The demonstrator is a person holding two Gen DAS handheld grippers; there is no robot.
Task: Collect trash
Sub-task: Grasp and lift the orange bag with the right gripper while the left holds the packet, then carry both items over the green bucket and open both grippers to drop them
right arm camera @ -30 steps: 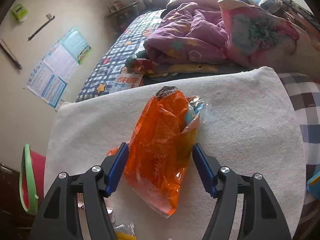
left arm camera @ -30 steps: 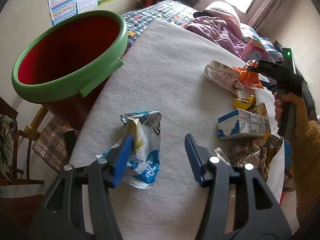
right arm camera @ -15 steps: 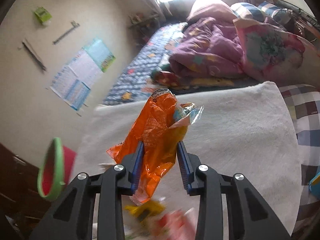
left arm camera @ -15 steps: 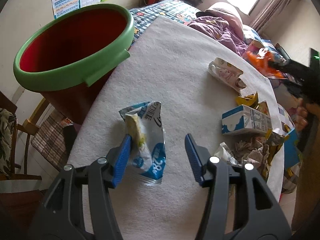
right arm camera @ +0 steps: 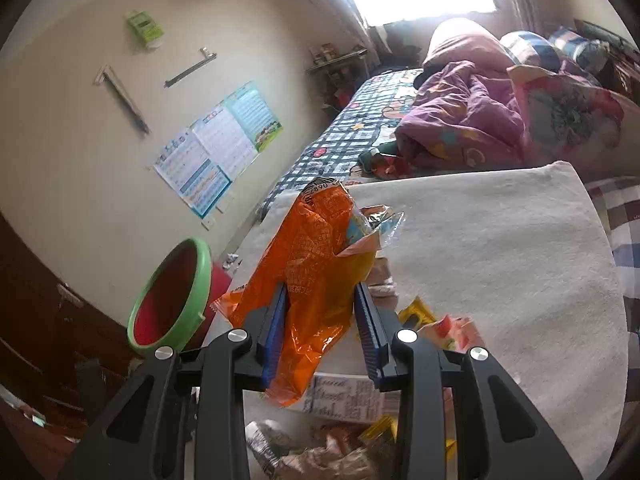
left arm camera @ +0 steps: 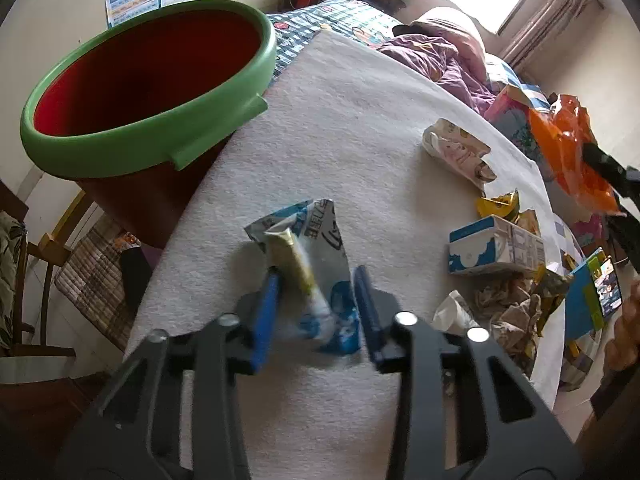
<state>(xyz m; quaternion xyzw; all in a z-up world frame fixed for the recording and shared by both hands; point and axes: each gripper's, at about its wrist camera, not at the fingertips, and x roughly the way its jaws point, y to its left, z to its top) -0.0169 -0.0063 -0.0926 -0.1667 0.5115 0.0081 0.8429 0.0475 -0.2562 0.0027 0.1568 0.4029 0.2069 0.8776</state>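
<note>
A blue and white snack wrapper (left arm camera: 320, 236) lies on the white cloth-covered table (left arm camera: 360, 100), close to its left edge. My left gripper (left arm camera: 317, 272) is closing on it, and both blue pads touch the wrapper's sides. My right gripper (right arm camera: 321, 287) is shut on an orange plastic bag (right arm camera: 316, 264) and holds it in the air above the litter. The same orange bag (left arm camera: 568, 148) shows at the far right of the left wrist view. A red bin with a green rim (left arm camera: 140, 128) stands beside the table's left edge; the bin's rim (right arm camera: 200, 280) is lower left of the bag.
More trash lies at the table's right side: a blue and white milk carton (left arm camera: 496, 248), a white and pink wrapper (left arm camera: 456, 152), a yellow wrapper (left arm camera: 500, 204) and crumpled paper (left arm camera: 504, 308). A bed with a purple quilt (right arm camera: 460, 120) lies behind. A wooden chair (left arm camera: 48, 248) stands below the bin.
My left jaws have narrowed onto the blue and white wrapper. My right gripper shut on the orange bag, lifted it off the table and swung it toward the bin.
</note>
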